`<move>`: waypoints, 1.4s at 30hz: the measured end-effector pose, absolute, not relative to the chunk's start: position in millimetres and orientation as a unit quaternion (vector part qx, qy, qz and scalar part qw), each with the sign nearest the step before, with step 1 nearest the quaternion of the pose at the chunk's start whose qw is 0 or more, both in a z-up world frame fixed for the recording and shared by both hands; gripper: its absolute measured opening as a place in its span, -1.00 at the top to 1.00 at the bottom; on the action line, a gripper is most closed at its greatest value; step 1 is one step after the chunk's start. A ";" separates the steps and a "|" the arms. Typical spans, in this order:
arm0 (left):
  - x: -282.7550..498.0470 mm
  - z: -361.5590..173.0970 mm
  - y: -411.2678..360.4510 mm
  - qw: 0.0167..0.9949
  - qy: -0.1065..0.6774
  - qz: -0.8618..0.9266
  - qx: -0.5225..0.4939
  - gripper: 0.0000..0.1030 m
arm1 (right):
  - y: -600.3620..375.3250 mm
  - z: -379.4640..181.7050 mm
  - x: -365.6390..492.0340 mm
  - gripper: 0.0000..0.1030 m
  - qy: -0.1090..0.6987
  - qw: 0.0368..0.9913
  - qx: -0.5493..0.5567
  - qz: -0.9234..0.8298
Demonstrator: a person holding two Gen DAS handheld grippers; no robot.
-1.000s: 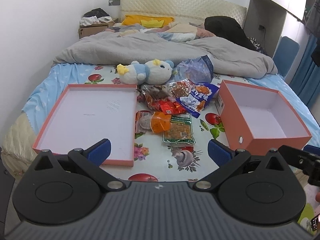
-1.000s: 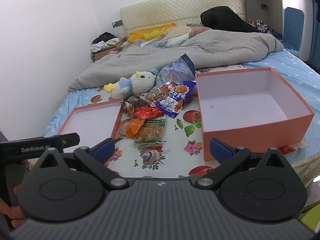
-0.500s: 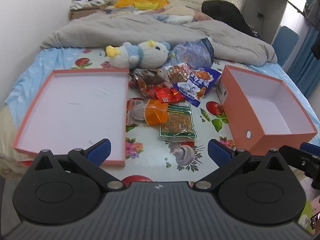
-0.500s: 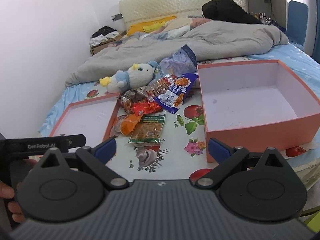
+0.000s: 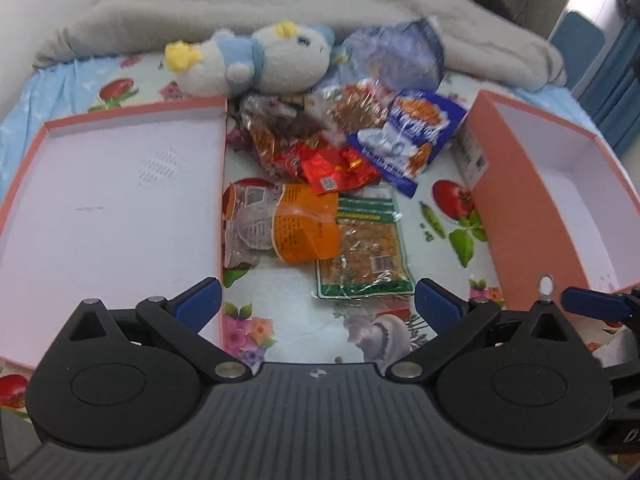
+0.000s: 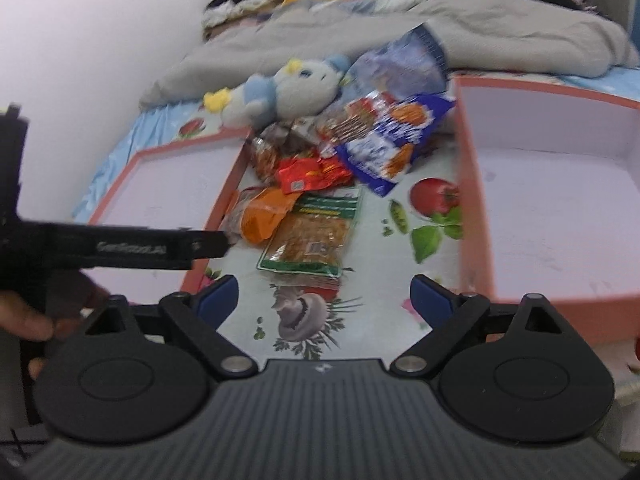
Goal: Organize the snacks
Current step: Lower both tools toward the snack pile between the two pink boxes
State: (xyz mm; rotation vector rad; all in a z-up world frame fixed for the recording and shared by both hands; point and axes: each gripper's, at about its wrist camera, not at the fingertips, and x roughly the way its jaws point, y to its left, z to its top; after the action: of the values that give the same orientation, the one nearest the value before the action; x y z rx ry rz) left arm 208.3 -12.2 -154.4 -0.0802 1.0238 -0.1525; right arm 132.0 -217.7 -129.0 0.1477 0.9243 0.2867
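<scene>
- Bedroom scene: a bed covered by a fruit-and-flower printed sheet [image 5: 288, 344], with a rumpled grey duvet [image 5: 248, 4] bunched toward the far end
- Shallow orange box lid [image 5: 116, 216] lies on the left of the sheet, white inside and holding nothing
- Deep orange box [image 6: 560, 216] sits on the right, also white inside and holding nothing
- Between the two boxes lies a loose pile of snack packets: a green-edged packet [image 5: 362, 248] nearest the cameras, an orange packet [image 5: 280, 228] touching its left side, a red packet [image 5: 336, 166] behind them, and a blue and white bag [image 5: 408, 136] farther right
- Blue and white plush toy [image 5: 256, 60] lies on its side behind the pile, beside a crinkled clear-blue bag [image 5: 396, 52]
- Left gripper [image 5: 318, 306] hovers over the near edge of the sheet, blue-padded fingers spread wide, gripping nothing
- Right gripper [image 6: 324, 300] is likewise spread wide and holds nothing, hovering just short of the green-edged packet
</scene>
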 end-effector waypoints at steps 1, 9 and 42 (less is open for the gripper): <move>215.6 -154.8 -10.3 0.866 0.493 -0.076 -0.042 -1.00 | -214.8 -129.5 137.4 -0.74 0.447 0.880 0.071 0.144; 241.6 -158.9 -4.6 0.873 0.476 -0.095 -0.041 -1.00 | -194.7 -149.7 170.4 -0.74 0.432 0.886 0.037 0.164; 297.5 -207.8 -18.2 0.852 0.504 -0.139 -0.008 -0.96 | -155.6 -225.0 192.1 -0.76 0.358 0.917 -0.043 0.170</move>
State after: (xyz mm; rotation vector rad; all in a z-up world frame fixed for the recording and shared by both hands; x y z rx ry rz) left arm 297.5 -18.2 -207.8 -0.0167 1.0612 -0.2918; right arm 192.1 -155.6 -225.0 -0.0878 0.7363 0.3505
